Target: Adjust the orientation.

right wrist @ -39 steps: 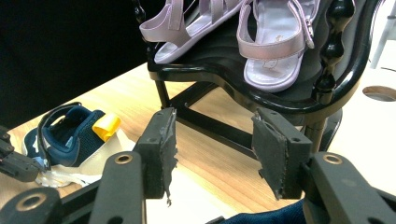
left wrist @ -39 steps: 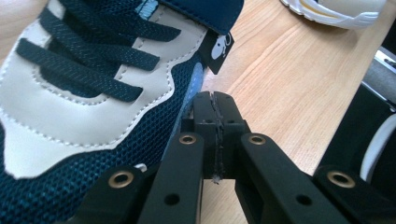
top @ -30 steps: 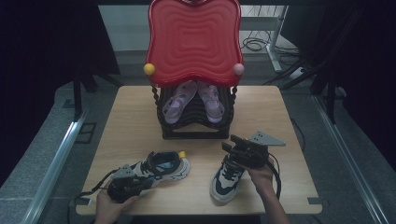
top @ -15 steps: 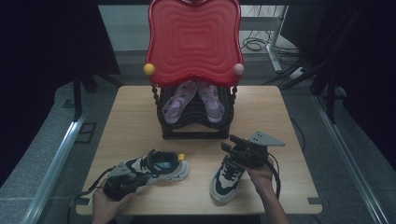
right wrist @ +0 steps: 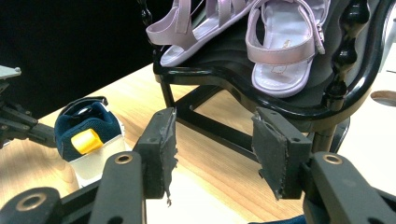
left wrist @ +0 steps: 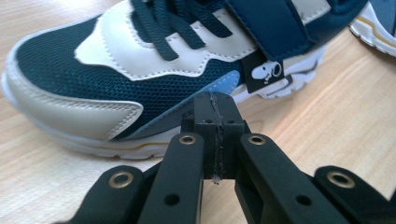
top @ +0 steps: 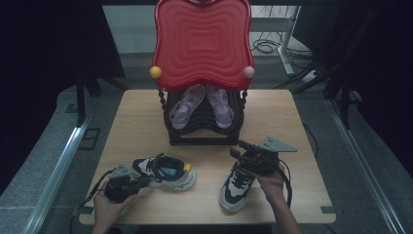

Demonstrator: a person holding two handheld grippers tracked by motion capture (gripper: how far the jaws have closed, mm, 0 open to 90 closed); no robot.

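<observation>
Two navy-and-white sneakers lie on the wooden table (top: 146,122). The left sneaker (top: 163,171) (left wrist: 154,70) rests on its sole near the front left, toe toward my left gripper (top: 141,182) (left wrist: 215,112), which is shut with nothing between its jaws, right at the shoe's toe side. The right sneaker (top: 236,187) lies near the front right, and my right gripper (top: 238,148) (right wrist: 212,144) hovers open just above its heel end, aimed at the black shoe rack (top: 202,129) (right wrist: 243,102). Two lilac sandals (top: 202,105) (right wrist: 280,46) sit on the rack.
A large red wavy tray-like top (top: 202,44) with a yellow knob (top: 155,72) and a pink knob (top: 249,72) caps the rack. The left sneaker's heel with a yellow tab (right wrist: 86,140) is in the right gripper view. Cables trail off the table's front.
The left gripper and hand have shifted slightly at the left sneaker's toe; the right gripper and both sneakers stay about where they were.
</observation>
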